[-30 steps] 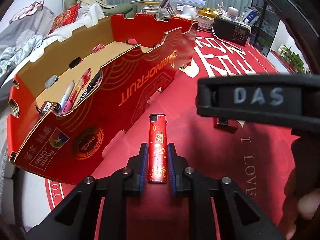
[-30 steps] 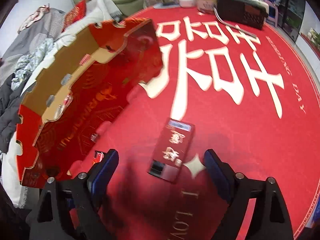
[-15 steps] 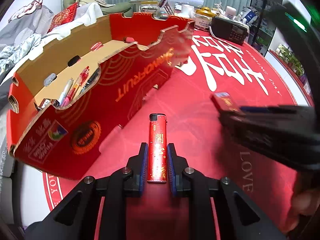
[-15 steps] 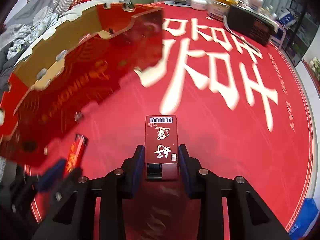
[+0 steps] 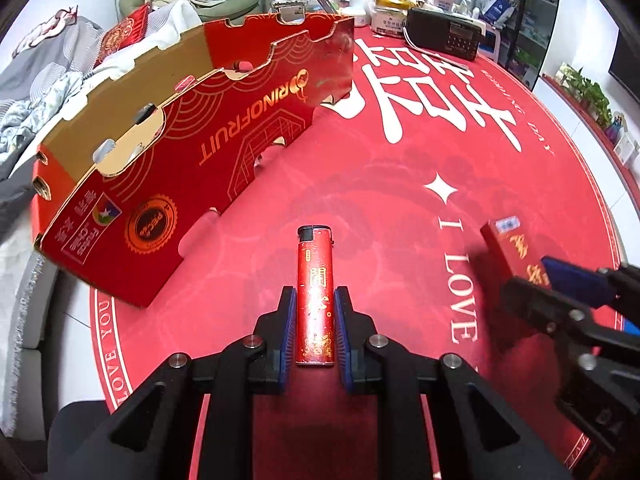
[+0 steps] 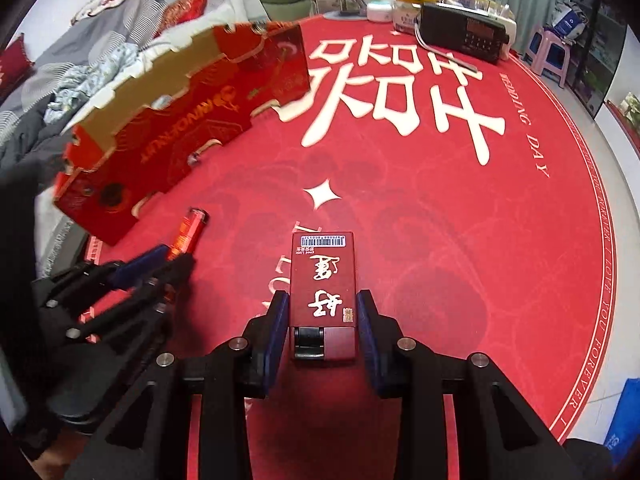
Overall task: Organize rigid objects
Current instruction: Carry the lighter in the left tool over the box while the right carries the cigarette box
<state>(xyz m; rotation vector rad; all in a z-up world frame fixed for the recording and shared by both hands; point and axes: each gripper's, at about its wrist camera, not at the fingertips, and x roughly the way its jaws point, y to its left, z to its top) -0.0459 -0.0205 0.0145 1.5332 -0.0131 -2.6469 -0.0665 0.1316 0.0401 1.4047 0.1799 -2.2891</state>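
A slim red lighter [image 5: 315, 264] with gold print sticks forward from my left gripper [image 5: 315, 298], which is shut on its lower half. My right gripper [image 6: 323, 300] is shut on a flat red box [image 6: 323, 268] with gold characters and a barcode. Each gripper shows in the other's view: the right gripper [image 5: 536, 276] with the red box [image 5: 506, 246] at the right edge, the left gripper [image 6: 168, 258] with the lighter [image 6: 191, 228] at the lower left. A long red cardboard tray [image 5: 240, 128] stands to the left, beyond both; its inside is hidden.
A round red tablecloth [image 6: 440, 220] with white characters covers the table. A black radio [image 6: 464, 32], jars and small bottles line the far edge. Bedding and cushions [image 5: 48, 92] lie past the cardboard tray [image 6: 180, 120] on the left.
My right gripper's jaws closed on the red box, which lay loose between them before, and carried it sideways. My left gripper drifted back from the tray, still gripping the lighter.
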